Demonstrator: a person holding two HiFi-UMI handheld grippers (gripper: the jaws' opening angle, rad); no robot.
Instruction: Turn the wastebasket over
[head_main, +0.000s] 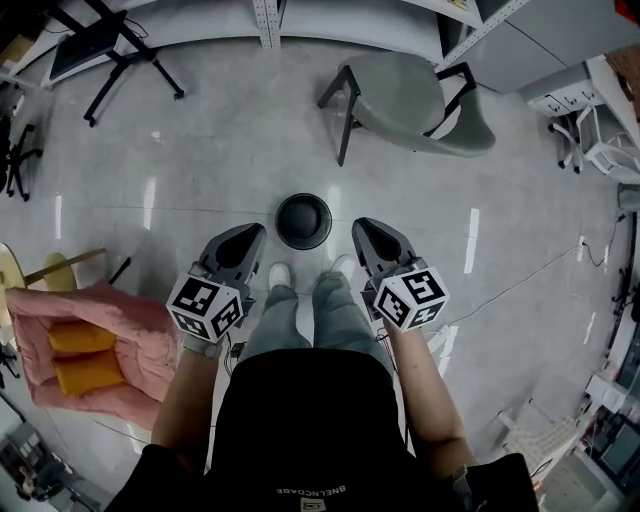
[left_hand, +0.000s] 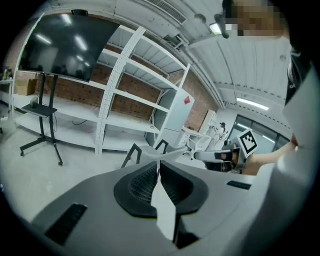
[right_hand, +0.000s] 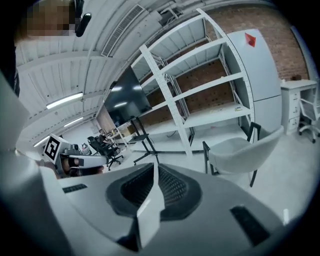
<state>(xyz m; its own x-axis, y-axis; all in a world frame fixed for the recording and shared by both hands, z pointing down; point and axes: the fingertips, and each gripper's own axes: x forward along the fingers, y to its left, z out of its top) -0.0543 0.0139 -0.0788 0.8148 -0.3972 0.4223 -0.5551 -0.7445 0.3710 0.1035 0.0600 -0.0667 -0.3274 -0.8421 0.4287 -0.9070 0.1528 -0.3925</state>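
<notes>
Black wastebasket (head_main: 303, 221), between left claw (head_main: 254, 233), right claw (head_main: 362, 226)

we look over a pale grey, glossy floor (head_main: 200, 150) that mirrors streaks of ceiling light. a grey shell chair (head_main: 415, 100) on dark legs stands near white metal shelving (left_hand: 125, 95), which runs along a brick wall (left_hand: 197, 97). a dark screen (left_hand: 62, 45) sits on a black stand (left_hand: 42, 111) in front of the shelving. beside the shelving we see a tall white cabinet (left_hand: 172, 112). strip lights (left_hand: 252, 103) run under a white ribbed ceiling (left_hand: 250, 55). at the floor's left edge lies a pink cushion (head_main: 150, 320) bearing two orange blocks (head_main: 80, 337).
</notes>
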